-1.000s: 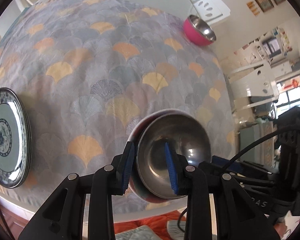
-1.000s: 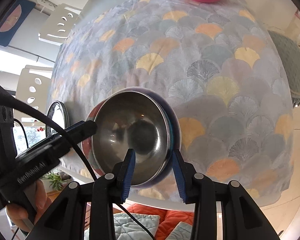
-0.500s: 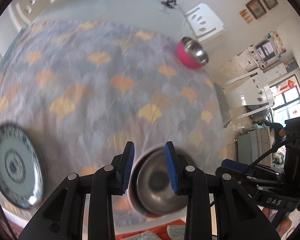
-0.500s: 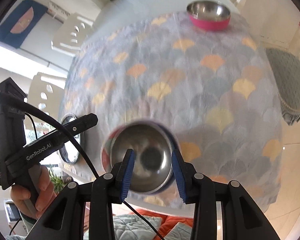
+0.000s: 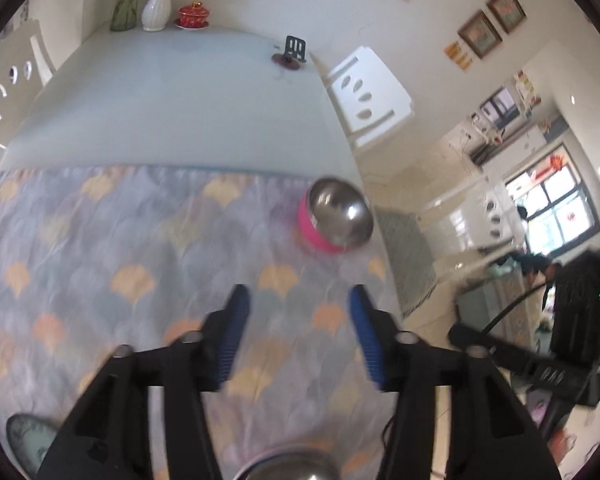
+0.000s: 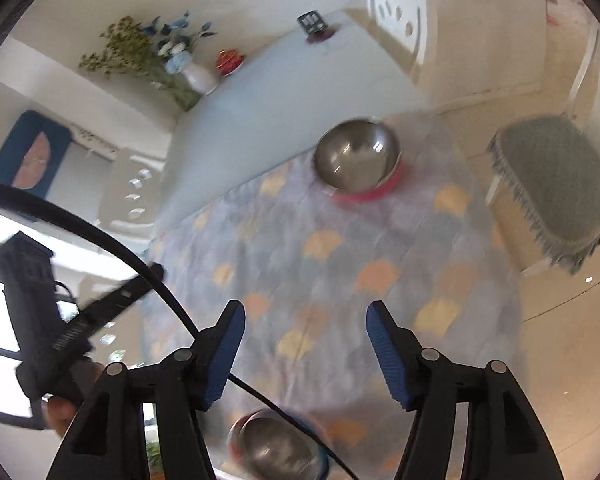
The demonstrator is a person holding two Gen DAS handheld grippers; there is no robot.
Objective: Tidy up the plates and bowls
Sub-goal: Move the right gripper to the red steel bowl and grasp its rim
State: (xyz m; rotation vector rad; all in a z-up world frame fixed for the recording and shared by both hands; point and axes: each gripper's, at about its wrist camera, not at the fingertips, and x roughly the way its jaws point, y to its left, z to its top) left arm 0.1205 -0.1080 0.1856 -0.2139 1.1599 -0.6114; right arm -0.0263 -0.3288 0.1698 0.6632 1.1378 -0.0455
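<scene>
With the nested bowls (image 6: 274, 446) set at the near worktop edge, both our left tool (image 5: 298, 334) and right tool (image 6: 304, 354) have just opened and hold nothing, leaving the pink bowl (image 5: 334, 216) at the far side to collect.

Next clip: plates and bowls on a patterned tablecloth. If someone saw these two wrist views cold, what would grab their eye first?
Probably the pink bowl with its shiny steel inside, standing alone at the far right edge of the fan-patterned tablecloth. Next, the blue-padded left gripper and right gripper, both open over bare cloth with nothing between the jaws. The stacked steel bowls sit at the near table edge, below the right gripper.
</scene>
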